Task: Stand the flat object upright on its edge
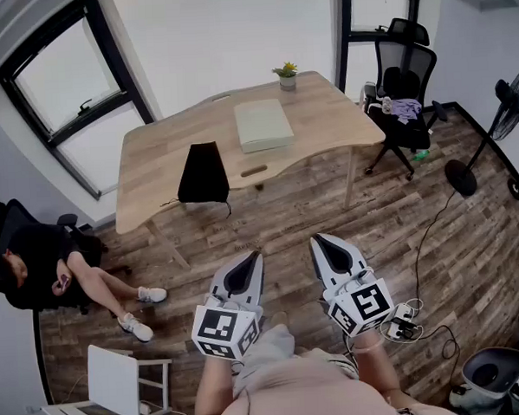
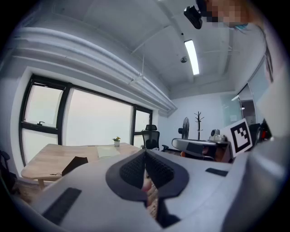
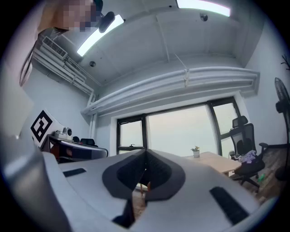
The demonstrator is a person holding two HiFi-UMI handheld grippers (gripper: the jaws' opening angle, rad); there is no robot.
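A pale green flat box [image 1: 262, 124] lies flat on the wooden table [image 1: 324, 112] across the room, and shows small in the left gripper view [image 2: 107, 151]. Beside it lie a black pouch [image 1: 203, 173] and a small potted plant [image 1: 286, 75]. My left gripper [image 1: 247, 257] and right gripper [image 1: 324, 240] hang side by side over the wooden floor, well short of the table. Both are shut with nothing between the jaws, as the left gripper [image 2: 145, 152] and right gripper [image 3: 146, 152] show in their own views.
A black office chair [image 1: 405, 82] stands right of the table, a floor fan [image 1: 506, 111] further right. A person [image 1: 37, 266] sits on the floor at the left. A white stool [image 1: 113, 383], cables with a power strip [image 1: 404, 320] and a bin [image 1: 498, 376] lie nearby.
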